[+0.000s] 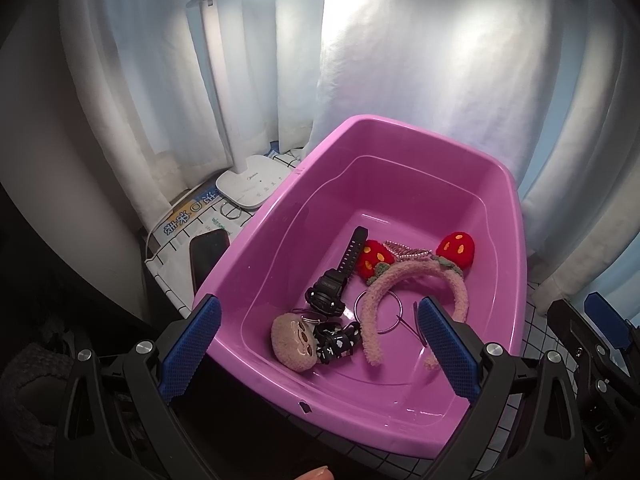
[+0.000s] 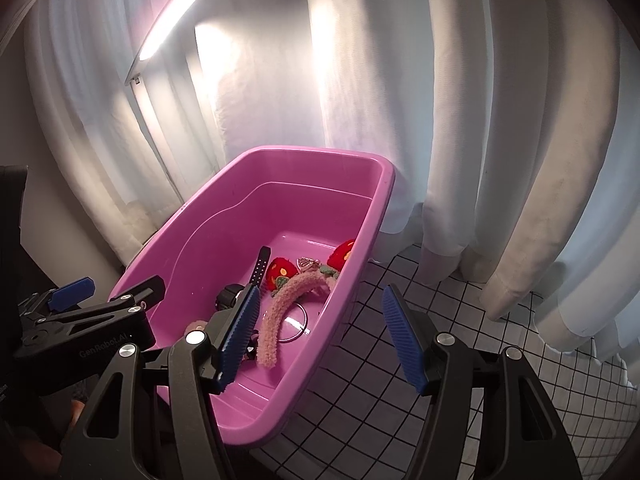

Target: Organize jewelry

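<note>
Two grippers hang over a pink tub (image 1: 508, 264) that sits on a tabletop with a black-and-white grid cloth (image 2: 460, 360). The left gripper (image 1: 320, 344), low in the left wrist view, has its jaws wide open with nothing between the blue pads. The right gripper (image 2: 320, 340), low in the right wrist view, also has its jaws open and holds nothing; one pad is over the tub and the other is over the cloth.

All the jewelry lies inside the tub, on its floor. A fuzzy pink headband (image 1: 404, 280) with two red strawberries (image 1: 456, 248) curves across the middle of the frame. A black watch (image 1: 332, 292) lies just left of it. A round plush keychain (image 1: 292, 340) rests lower left, and a thin metal ring (image 1: 380, 312) sits under the headband's arch. A small sparkly clip (image 1: 400, 254) lies between the strawberries.

A white desk lamp (image 1: 252, 188) stands at the upper left, shining on white curtains (image 1: 440, 60). A dark phone (image 1: 208, 256) lies left of the tub.
</note>
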Motion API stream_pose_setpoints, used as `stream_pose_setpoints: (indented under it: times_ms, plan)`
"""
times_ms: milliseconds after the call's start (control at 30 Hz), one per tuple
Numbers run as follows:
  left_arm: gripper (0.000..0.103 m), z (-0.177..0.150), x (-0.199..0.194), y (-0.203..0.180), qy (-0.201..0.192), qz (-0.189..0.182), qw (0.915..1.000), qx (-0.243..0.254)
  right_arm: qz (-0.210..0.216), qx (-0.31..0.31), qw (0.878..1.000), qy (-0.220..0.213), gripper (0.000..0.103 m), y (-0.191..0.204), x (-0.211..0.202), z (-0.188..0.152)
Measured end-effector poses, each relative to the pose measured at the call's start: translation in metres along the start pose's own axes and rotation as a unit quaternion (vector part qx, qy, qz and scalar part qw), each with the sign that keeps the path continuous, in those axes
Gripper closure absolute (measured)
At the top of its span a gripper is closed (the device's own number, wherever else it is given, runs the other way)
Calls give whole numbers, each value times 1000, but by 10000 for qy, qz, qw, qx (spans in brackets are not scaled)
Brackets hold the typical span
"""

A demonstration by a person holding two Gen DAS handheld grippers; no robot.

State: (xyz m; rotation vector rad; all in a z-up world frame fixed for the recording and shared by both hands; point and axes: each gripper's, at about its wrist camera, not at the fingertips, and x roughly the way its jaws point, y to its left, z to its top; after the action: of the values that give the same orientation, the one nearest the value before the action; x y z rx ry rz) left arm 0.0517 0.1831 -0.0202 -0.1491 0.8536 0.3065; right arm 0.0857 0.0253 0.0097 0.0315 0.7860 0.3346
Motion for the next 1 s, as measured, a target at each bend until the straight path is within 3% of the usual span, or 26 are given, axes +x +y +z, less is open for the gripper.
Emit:
stream_pose_setpoints:
  times_ms: [1000]
  plan:
    - [6, -2, 0, 4, -89, 57, 9999, 132, -47, 42, 10000, 62, 42, 0, 1, -4]
